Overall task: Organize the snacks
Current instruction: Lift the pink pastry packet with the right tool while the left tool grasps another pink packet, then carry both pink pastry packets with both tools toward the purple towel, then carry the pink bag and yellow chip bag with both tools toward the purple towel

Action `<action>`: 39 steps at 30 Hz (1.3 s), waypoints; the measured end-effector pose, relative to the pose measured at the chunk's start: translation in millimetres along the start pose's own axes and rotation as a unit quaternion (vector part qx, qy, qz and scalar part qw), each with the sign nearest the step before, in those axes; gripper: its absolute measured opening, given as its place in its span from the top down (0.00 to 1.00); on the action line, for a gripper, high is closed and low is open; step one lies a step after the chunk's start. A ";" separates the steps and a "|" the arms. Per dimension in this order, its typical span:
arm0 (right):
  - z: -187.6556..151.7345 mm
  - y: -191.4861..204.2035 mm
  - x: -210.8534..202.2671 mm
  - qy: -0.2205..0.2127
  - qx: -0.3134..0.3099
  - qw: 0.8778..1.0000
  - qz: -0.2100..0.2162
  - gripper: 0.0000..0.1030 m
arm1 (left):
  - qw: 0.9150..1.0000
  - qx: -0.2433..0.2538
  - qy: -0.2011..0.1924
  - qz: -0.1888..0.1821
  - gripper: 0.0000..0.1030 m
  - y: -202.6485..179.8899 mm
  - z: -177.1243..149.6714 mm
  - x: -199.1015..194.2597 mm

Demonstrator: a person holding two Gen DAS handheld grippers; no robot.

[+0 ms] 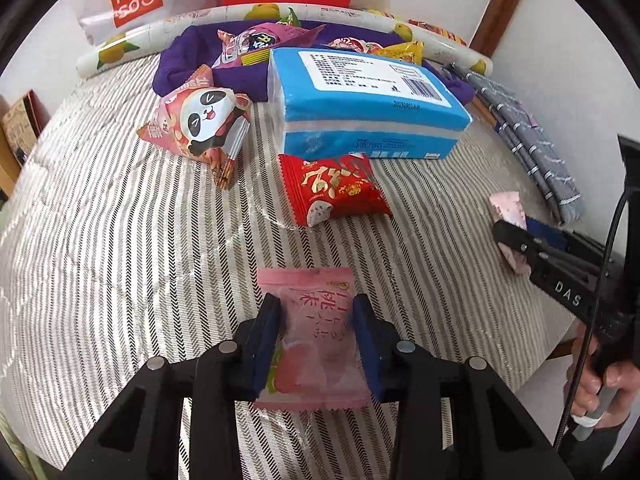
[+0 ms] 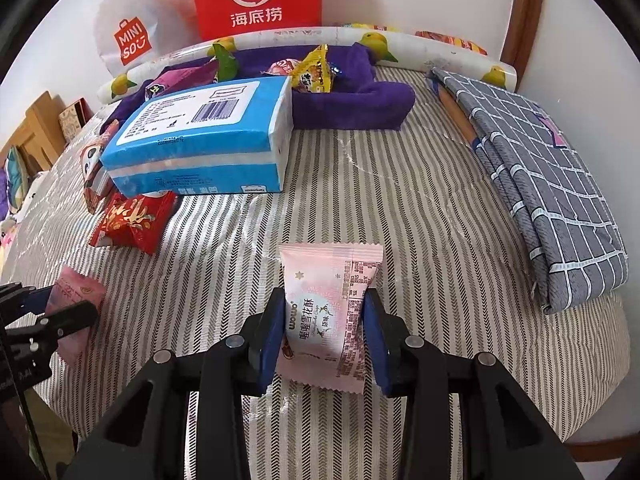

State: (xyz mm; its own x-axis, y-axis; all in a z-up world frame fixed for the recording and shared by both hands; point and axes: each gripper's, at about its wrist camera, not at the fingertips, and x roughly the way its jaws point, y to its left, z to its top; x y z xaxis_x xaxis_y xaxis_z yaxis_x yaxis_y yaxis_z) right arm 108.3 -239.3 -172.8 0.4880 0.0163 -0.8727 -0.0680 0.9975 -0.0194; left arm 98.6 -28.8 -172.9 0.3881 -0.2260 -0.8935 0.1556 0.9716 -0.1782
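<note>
Gripping its peach snack packet (image 1: 310, 332) lengthwise between the pads, the left gripper (image 1: 316, 344) was nearer the purple cloth (image 1: 192, 64) than the right gripper (image 2: 324, 340), which clamped a snowflake-crisp packet (image 2: 328, 312).

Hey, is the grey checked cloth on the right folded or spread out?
Folded. The grey checked cloth lies as a narrow stack with several layered edges showing along its side, on the striped tablecloth.
</note>
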 end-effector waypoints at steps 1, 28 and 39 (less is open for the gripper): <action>-0.2 0.8 -1.1 0.000 -0.001 1.000 -0.001 0.63 | 1.000 -0.003 0.000 -0.003 0.66 1.1 0.2 -0.3; 38.8 26.5 -56.9 -0.038 -0.012 0.999 0.027 0.63 | 0.996 -0.019 -0.079 -0.035 0.67 23.0 41.2 -72.9; 93.5 33.1 -79.6 -0.073 -0.022 0.996 0.042 0.63 | 0.992 -0.010 -0.122 -0.033 0.67 28.7 95.3 -97.6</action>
State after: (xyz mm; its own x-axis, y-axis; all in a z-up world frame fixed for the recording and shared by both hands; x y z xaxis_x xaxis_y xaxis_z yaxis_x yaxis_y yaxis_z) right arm 148.6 -201.1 -58.4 0.6005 0.1120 -0.7918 -0.1494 0.9884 0.0265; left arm 151.8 14.5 -51.5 0.5863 -0.2972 -0.7536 0.1707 0.9547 -0.2437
